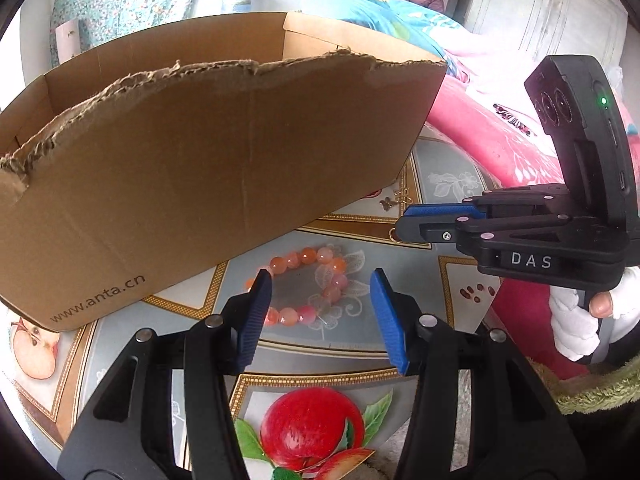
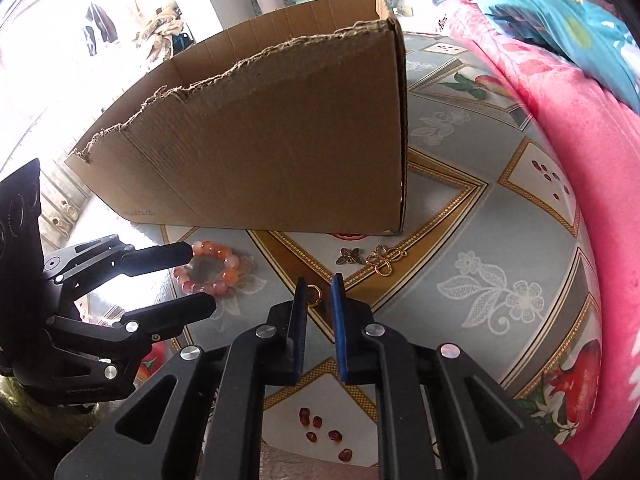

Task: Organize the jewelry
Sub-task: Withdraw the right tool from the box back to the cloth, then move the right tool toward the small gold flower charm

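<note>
The cardboard box, open-topped with a torn front edge, stood on the worktop, which carried a fruit-and-flower patterned cover. It serves as the reference landmark.

The bead bracelet, orange and pink, lay flat on the worktop just in front of the box's front wall. The left gripper pointed steeply down at it, fingers about half open, one either side of the bracelet's near part. The left finger overlapped the beads in the left wrist view; contact could not be confirmed. Nothing was held.

A small gold ring lay on the worktop in front of the box's right corner. The right gripper, likewise angled steeply downward, stood over it with fingers nearly closed, a narrow gap remaining. The ring showed within that gap near the tips; whether the pads pressed on it could not be determined.

Two metal charms, one dark and one gold, lay between the ring and the box, close to its right corner.

A white-gloved hand gripped the right gripper's handle. A pink blanket lay right of the box.
</note>
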